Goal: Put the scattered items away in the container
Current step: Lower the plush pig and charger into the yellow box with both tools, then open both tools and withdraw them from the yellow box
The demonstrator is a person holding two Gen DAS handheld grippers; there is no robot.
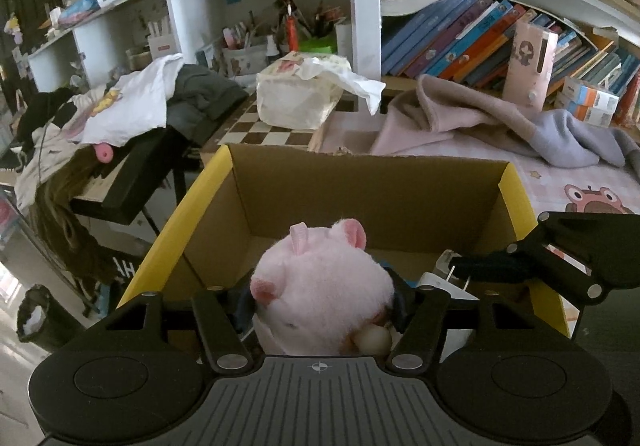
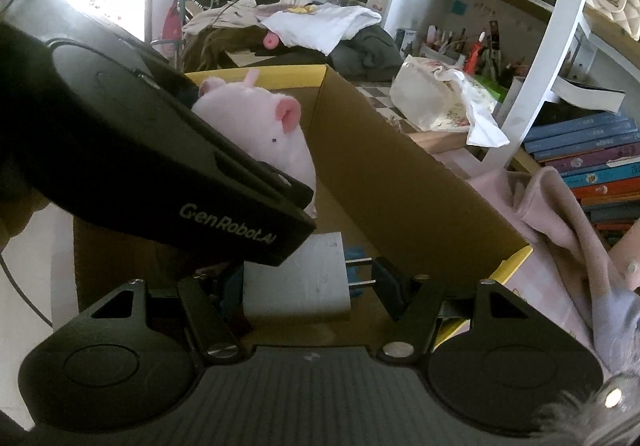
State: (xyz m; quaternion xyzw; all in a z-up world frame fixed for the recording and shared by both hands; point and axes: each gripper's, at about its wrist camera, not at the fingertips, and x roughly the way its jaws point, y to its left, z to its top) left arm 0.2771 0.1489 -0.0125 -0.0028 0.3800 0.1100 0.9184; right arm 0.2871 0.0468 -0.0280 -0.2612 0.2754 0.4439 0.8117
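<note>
While both grippers hung over the cardboard box (image 1: 372, 190) | left gripper (image 1: 324, 302) hugged the pink plush pig (image 1: 320, 286) | right gripper (image 2: 308, 286) squeezed the white charger plug (image 2: 296, 278) | crowded hands might bump, knocking the pig outside.

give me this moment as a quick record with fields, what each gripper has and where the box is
container: open cardboard box with yellow flap edges
left gripper: pink plush pig between the jaws, over the box
right gripper: white plug adapter between its pads, over the box
adapter prongs: two, pointing at the right-hand pad
box floor: bare cardboard where visible
behind box: tissue pack, pink cloth
</note>
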